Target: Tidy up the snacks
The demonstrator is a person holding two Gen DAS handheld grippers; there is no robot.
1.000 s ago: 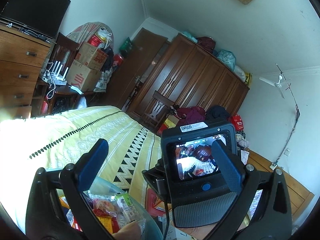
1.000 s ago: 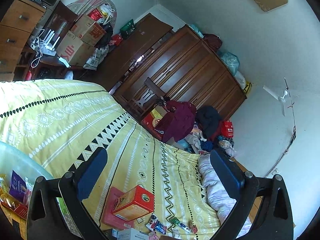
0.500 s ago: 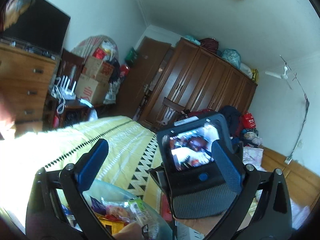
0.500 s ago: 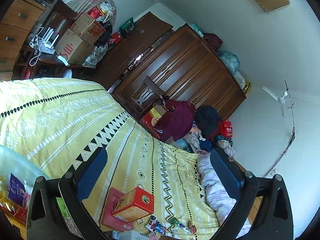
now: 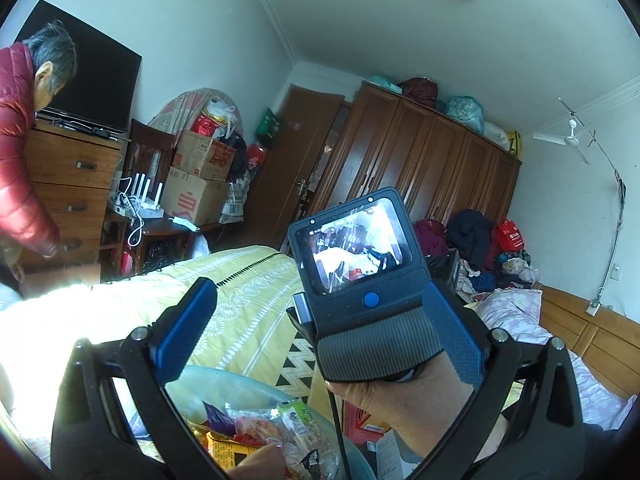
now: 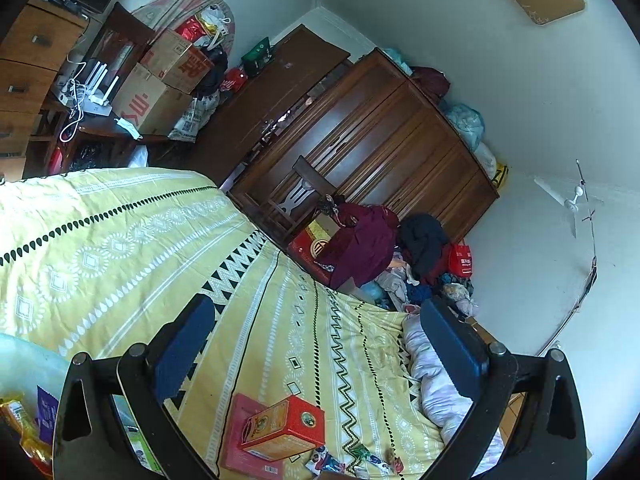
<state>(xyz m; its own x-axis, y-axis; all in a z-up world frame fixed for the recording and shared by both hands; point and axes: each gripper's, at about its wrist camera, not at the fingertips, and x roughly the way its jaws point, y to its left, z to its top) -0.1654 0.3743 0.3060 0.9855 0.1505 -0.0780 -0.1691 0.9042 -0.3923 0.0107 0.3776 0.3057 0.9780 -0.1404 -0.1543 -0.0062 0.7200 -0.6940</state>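
Note:
My left gripper (image 5: 320,332) is open and holds nothing. It hovers above a clear bowl (image 5: 224,384) full of snack packets (image 5: 260,432) on the yellow bed cover (image 5: 248,300). Just past its fingers, a hand (image 5: 400,408) holds the other gripper's camera unit (image 5: 352,256). My right gripper (image 6: 320,346) is also open and empty above the bed (image 6: 120,248). Below it, an orange-red box (image 6: 282,426) lies on a flat pink box (image 6: 236,440). Several small wrapped sweets (image 6: 352,460) lie beside them. The bowl's rim (image 6: 24,360) shows at the lower left, holding packets (image 6: 24,428).
A person in a red jacket (image 5: 20,160) bends by the wooden dresser (image 5: 72,184) at the left. Cardboard boxes (image 5: 196,184), a dark wardrobe (image 5: 424,172) and piled clothes (image 6: 380,248) stand beyond the bed. A pale quilt (image 6: 444,388) lies on the right side.
The left view has swung up and to the left, and the person in the red jacket is now fully in sight. The right gripper has barely shifted. Both stay open.

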